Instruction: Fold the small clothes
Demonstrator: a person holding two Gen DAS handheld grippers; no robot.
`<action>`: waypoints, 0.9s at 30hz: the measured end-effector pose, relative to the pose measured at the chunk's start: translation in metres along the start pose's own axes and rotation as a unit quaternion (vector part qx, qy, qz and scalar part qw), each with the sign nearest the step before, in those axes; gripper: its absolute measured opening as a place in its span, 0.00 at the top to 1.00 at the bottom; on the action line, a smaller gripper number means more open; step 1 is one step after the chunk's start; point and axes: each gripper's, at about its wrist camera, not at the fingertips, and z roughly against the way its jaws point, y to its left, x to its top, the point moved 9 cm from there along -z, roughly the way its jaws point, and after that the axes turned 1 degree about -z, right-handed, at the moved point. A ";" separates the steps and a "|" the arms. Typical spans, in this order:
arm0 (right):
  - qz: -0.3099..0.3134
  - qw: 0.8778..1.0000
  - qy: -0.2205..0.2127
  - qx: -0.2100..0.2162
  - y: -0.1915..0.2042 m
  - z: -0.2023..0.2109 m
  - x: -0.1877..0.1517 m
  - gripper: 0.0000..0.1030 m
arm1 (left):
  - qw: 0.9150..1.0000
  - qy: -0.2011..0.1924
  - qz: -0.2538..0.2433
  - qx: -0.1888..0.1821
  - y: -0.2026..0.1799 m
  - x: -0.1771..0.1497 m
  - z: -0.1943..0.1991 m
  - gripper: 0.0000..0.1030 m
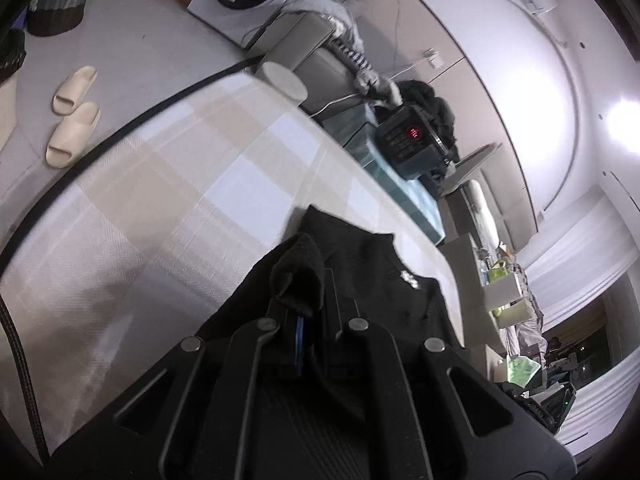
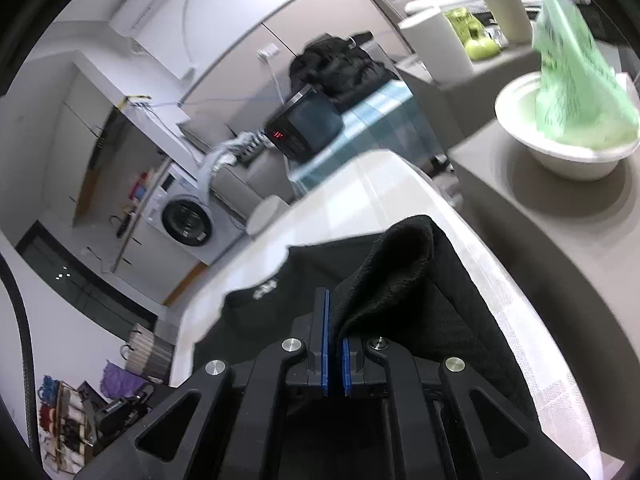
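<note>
Item: black garment (image 1: 380, 280), small, soft knit, with a small white mark on its upper face. Location: lying on the pale checked tabletop (image 1: 168, 184), part lifted at two pinched points.

Left gripper (image 1: 298, 312): clamped on a bunched fold of the cloth, which stands up over the fingertips. Right gripper (image 2: 335, 336): blue pads drawn near together with a hump of the same cloth caught between them and rising just beyond.

Step in hand, as judged: one edge of the garment is held by both tongs and carried across for a fold. The next move calls for laying the held edge evenly over the flat part, both sides level, then letting go.

Surroundings: white bowl (image 2: 568, 156) holding a green bag (image 2: 576, 80) on a grey counter beside the table; dark appliance with red digits (image 1: 412, 140) beyond; washing machine (image 2: 188, 220); pair of beige slippers (image 1: 74, 114) on the floor.
</note>
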 end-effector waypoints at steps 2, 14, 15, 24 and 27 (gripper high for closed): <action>-0.007 1.000 0.011 -0.008 -0.011 -0.007 -0.008 0.95 | 1.000 0.006 0.002 0.005 0.007 -0.004 -0.007 0.97; -0.025 0.997 0.058 -0.032 -0.051 -0.004 -0.051 0.95 | 1.000 0.012 -0.013 0.022 0.023 -0.034 0.011 0.97; -0.023 0.998 0.059 -0.030 -0.051 -0.001 -0.054 0.95 | 1.000 0.011 -0.015 0.022 0.023 -0.037 0.015 0.97; -0.046 0.996 0.074 -0.028 -0.068 0.006 -0.064 0.88 | 0.999 0.025 -0.021 0.038 0.033 -0.057 0.026 0.96; -0.049 0.996 0.065 -0.023 -0.067 0.008 -0.061 0.82 | 0.999 0.023 -0.016 0.035 0.033 -0.054 0.027 0.89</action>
